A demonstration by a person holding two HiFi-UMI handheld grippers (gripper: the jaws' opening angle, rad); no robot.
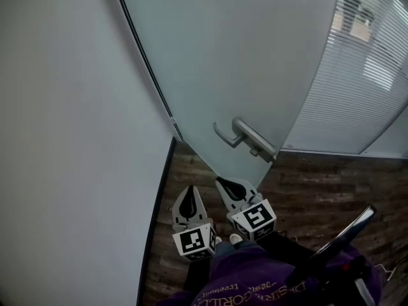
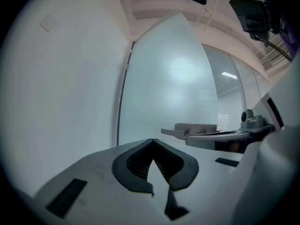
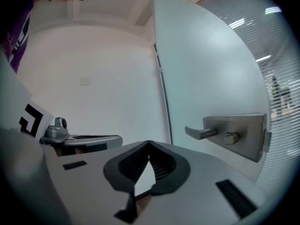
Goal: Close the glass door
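Note:
The frosted glass door (image 1: 236,62) stands ajar, its free edge swung out toward me. Its metal lever handle (image 1: 245,139) sits on a plate near that edge. Both grippers hang side by side just below the handle, apart from the glass. My left gripper (image 1: 189,193) is shut with nothing in it, nearer the wall. My right gripper (image 1: 223,182) is shut and empty too, its tips close under the door's lower corner. In the left gripper view the door (image 2: 168,78) and handle (image 2: 187,129) lie ahead of the tips (image 2: 152,142). The right gripper view shows the handle (image 3: 225,132) ahead and to the right of the tips (image 3: 149,143).
A white wall (image 1: 70,139) with a dark edge strip runs along the left. Slatted blinds (image 1: 357,88) behind glass fill the right, with a person (image 1: 350,5) far beyond them. Dark wood floor (image 1: 319,190) lies below. A black bar (image 1: 344,234) crosses the lower right.

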